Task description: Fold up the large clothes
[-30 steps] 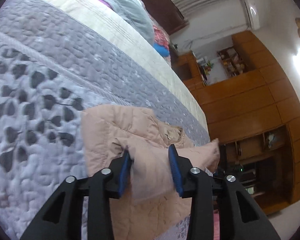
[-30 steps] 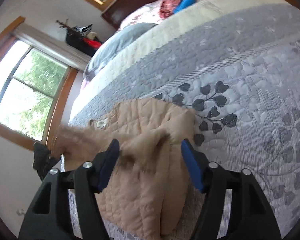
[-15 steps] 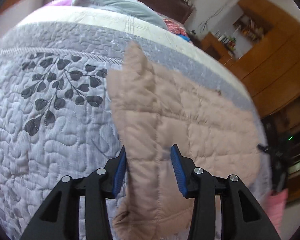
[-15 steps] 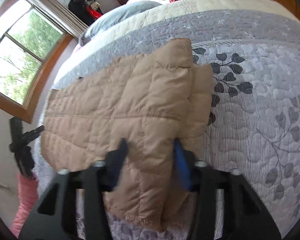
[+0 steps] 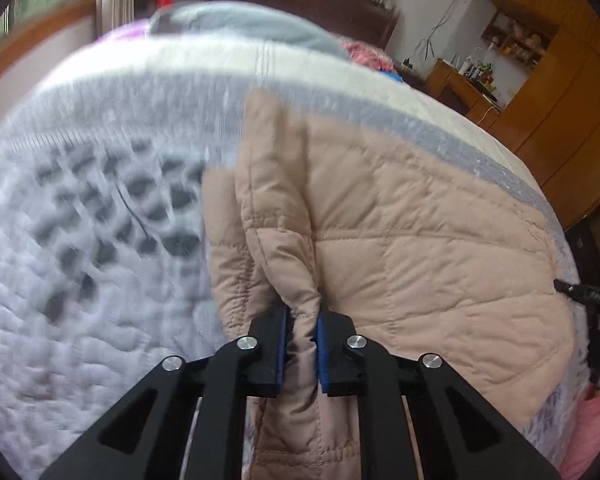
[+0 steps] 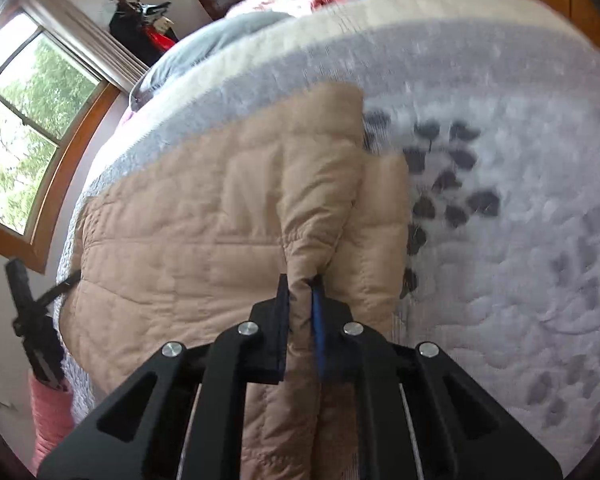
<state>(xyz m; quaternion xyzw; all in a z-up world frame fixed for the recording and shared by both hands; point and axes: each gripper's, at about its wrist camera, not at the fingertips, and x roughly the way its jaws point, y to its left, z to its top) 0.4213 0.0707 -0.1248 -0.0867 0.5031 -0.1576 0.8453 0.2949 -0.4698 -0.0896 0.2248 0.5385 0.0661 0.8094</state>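
Note:
A beige quilted jacket [image 5: 412,232] lies spread on the grey quilted bedspread [image 5: 84,264]; it also shows in the right wrist view [image 6: 188,240]. My left gripper [image 5: 302,322] is shut on a pinched fold at the jacket's left edge. My right gripper [image 6: 300,292] is shut on a pinched fold at the jacket's right edge. Each gripper shows as a small dark shape in the other's view, the right gripper [image 5: 588,294] beyond the jacket's right side, the left gripper [image 6: 32,312] beyond its left side. Both views are motion-blurred.
The bedspread [image 6: 520,240] has a dark leaf pattern beside the jacket. A grey pillow [image 5: 244,28] and the dark headboard [image 5: 300,0] lie at the far end. Wooden cabinets [image 5: 560,80] stand on the right, a window [image 6: 24,132] on the left.
Both grippers have closed from open onto folds of the jacket. The jacket, bunched a second ago, now lies spread flat, and both cameras have swung level with the bed.

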